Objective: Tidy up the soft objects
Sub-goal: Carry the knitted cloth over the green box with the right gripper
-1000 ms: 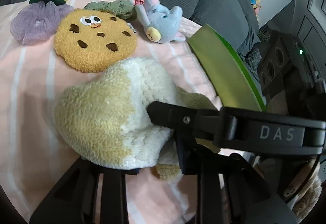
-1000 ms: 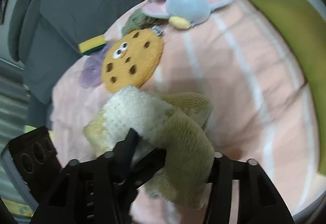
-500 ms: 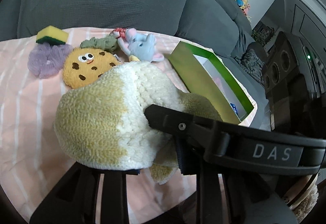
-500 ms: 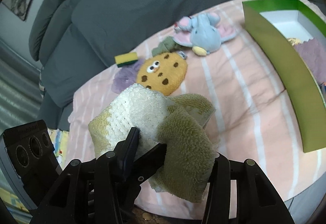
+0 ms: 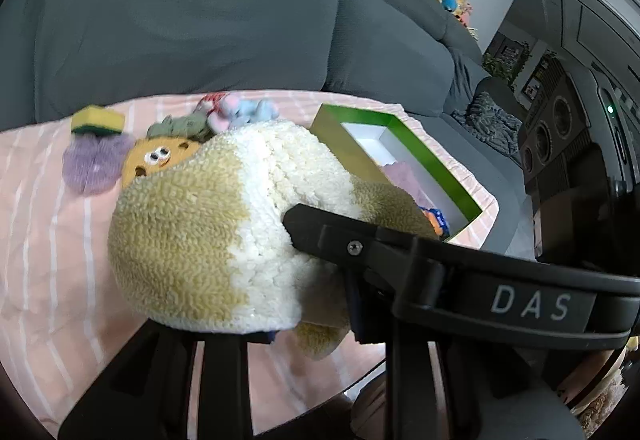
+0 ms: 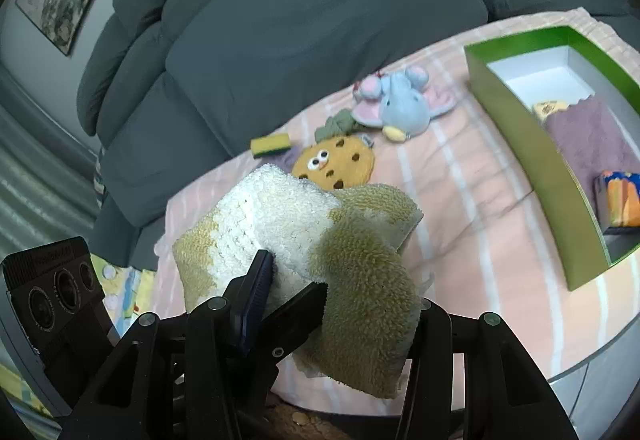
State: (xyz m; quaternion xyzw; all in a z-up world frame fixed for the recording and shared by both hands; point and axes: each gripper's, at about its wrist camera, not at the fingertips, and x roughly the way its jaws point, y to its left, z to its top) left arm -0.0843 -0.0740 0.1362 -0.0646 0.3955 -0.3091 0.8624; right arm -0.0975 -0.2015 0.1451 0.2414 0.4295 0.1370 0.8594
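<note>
The yellow-and-white plush towel point(image 6: 296, 236) hangs clear of the pink striped cloth point(image 6: 452, 199), clamped at one bunched edge by the left gripper point(image 5: 256, 324) and at the opposite folded edge by the right gripper point(image 6: 332, 320). It appears light, soft and limp, so it will sag and unfold between the two grips; hold thick gathered folds, not a single layer. The green box point(image 6: 532, 143) lies at 2 o'clock in the right wrist view, and a cookie plush point(image 6: 336, 163) lies at 12 o'clock behind the towel.
</note>
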